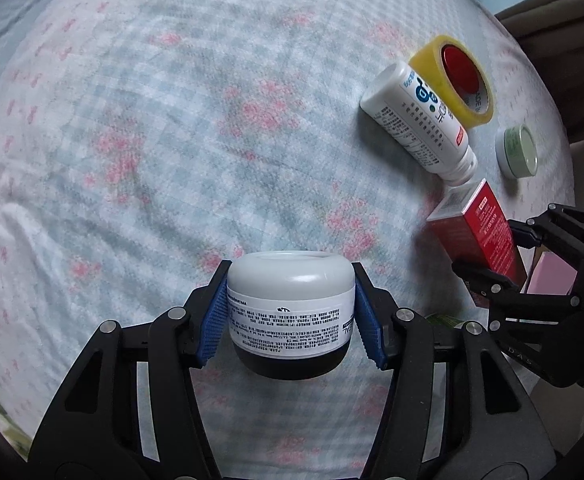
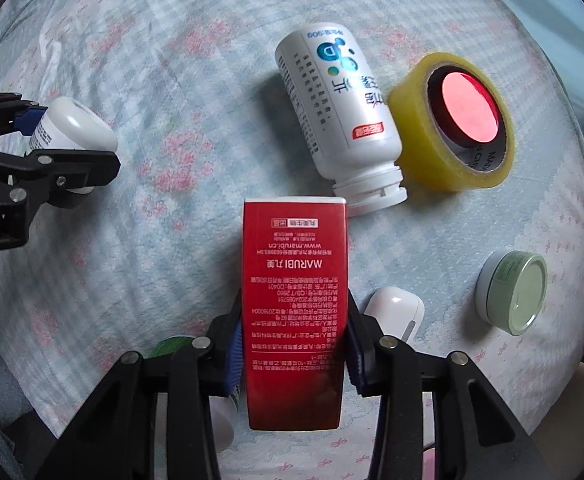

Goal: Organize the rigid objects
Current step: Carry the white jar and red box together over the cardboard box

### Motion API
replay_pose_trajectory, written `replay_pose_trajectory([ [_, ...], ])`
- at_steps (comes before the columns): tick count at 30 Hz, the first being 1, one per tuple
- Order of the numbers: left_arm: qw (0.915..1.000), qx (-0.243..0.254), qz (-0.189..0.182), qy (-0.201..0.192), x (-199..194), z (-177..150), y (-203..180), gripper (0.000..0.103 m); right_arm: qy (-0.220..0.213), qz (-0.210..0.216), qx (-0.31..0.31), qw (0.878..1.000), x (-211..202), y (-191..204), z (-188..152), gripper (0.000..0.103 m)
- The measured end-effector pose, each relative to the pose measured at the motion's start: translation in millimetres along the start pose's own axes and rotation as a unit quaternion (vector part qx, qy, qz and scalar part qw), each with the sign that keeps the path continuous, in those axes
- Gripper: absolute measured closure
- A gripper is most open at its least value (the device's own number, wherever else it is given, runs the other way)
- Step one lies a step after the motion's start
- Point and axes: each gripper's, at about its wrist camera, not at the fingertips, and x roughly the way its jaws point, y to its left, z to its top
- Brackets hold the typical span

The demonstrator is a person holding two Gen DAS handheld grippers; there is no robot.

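Left-wrist view: a white jar (image 1: 290, 312) is pinched by the left gripper (image 1: 290, 320) above the bedsheet (image 1: 132, 120), while, right, a red box (image 2: 295, 312) is clamped by the right gripper (image 2: 294, 354), presumably for sorting.

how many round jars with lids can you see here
2. A white jar is clamped in the left gripper above the bedsheet. A small green jar lies on its side at the right. Others may be hidden under the grippers.
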Motion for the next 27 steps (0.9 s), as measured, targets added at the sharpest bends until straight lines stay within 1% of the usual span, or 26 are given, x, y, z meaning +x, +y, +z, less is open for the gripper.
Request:
replay_pose_trajectory([
  [4,0.9998,-0.007,-0.005,-0.016,-26.0,2.7,7.6,0.050,-0.013,-0.003,0.018,1.000,-21.7,-5.7,-4.4,0.065],
  [6,0.9996,-0.010,-0.007,-0.026,-43.8,3.2,3.9,0.050,-0.023,0.004,0.042,0.999,-36.7,-11.0,-8.1,0.065],
  [7,0.9995,-0.010,-0.007,-0.030,-49.8,-3.3,2.7,0.050,-0.029,0.012,0.059,0.998,-44.8,-14.8,-10.4,0.065],
  [8,0.9993,-0.009,-0.007,-0.036,-60.9,3.0,-1.6,0.050,-0.035,0.022,0.079,0.996,-53.6,-19.5,-13.3,0.065],
  [9,0.9990,-0.006,-0.006,-0.043,-71.4,7.0,-5.9,0.050,-0.040,0.032,0.099,0.994,-63.7,-27.5,-9.5,0.065],
  [10,0.9988,-0.002,-0.005,-0.049,-71.3,1.0,-12.9,0.050,-0.044,0.047,0.122,0.990,-78.3,-39.7,-9.3,0.065],
  [11,0.9985,0.002,-0.005,-0.054,-81.4,3.6,-16.6,0.050,-0.050,0.059,0.147,0.986,-84.2,-41.4,10.3,0.065],
  [13,0.9979,0.008,-0.009,-0.064,-101.8,6.1,-21.9,0.050,-0.064,0.087,0.196,0.975,-113.6,-32.5,0.9,0.065],
  [14,0.9976,0.012,-0.010,-0.067,-99.6,17.3,-27.6,0.050,-0.071,0.098,0.216,0.969,-119.3,-31.0,1.1,0.065],
  [18,0.9959,0.028,-0.013,-0.085,-130.7,12.8,-50.3,0.050,-0.102,0.135,0.283,0.944,-160.7,-35.9,-35.3,0.065],
  [20,0.9945,0.039,-0.014,-0.097,-147.8,6.7,-68.2,0.050,-0.114,0.142,0.301,0.936,-171.1,-38.7,-49.2,0.065],
  [23,0.9922,0.050,-0.021,-0.112,-170.1,-7.9,-100.8,0.050,-0.136,0.160,0.324,0.923,-194.4,-45.2,-79.4,0.065],
  [27,0.9899,0.050,-0.027,-0.130,-193.2,-36.9,-153.0,0.050,-0.165,0.172,0.346,0.908,-222.4,-62.4,-132.7,0.065],
])
